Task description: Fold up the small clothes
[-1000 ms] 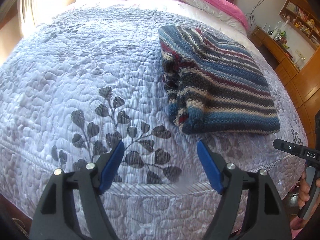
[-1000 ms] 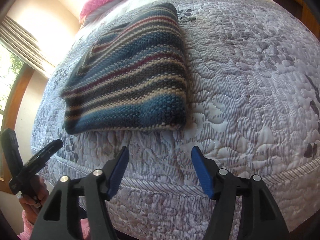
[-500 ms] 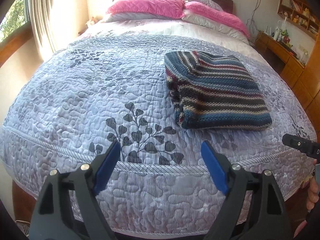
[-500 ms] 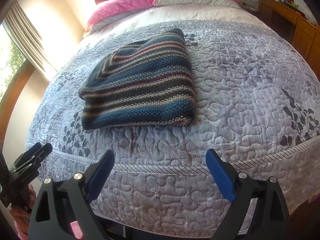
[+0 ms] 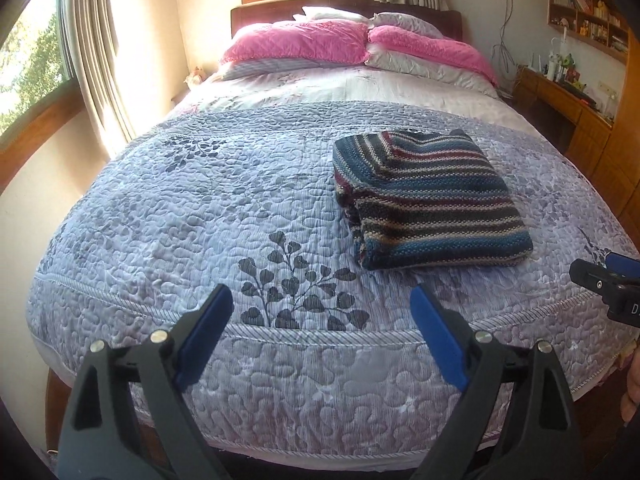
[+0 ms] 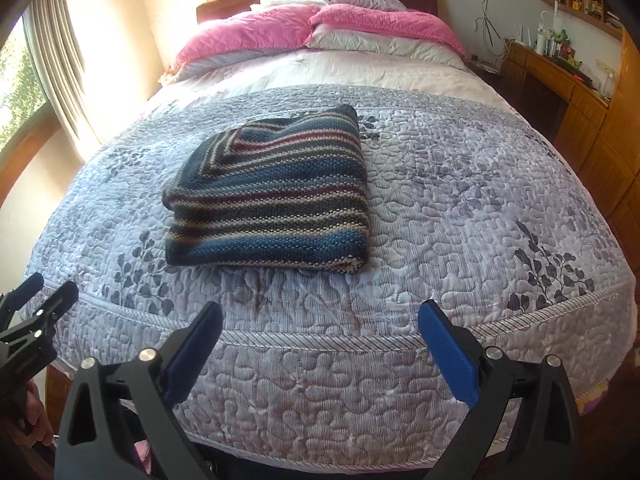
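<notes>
Sweater (striped knit, folded on quilt) judged soft, thick, best pinched at an edge; left gripper and right gripper held spread, empty.

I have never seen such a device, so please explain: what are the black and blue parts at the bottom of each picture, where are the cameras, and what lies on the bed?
There is no robot. A person holds a hand tool with a two-finger claw in each hand, and a wide-angle camera on each tool looks forward along its fingers. One picture comes from the left claw, the other from the right claw. The blue parts are the finger pads. Both claws are open and hold nothing. On the bed lies one folded striped sweater, with pink pillows at the head.
</notes>
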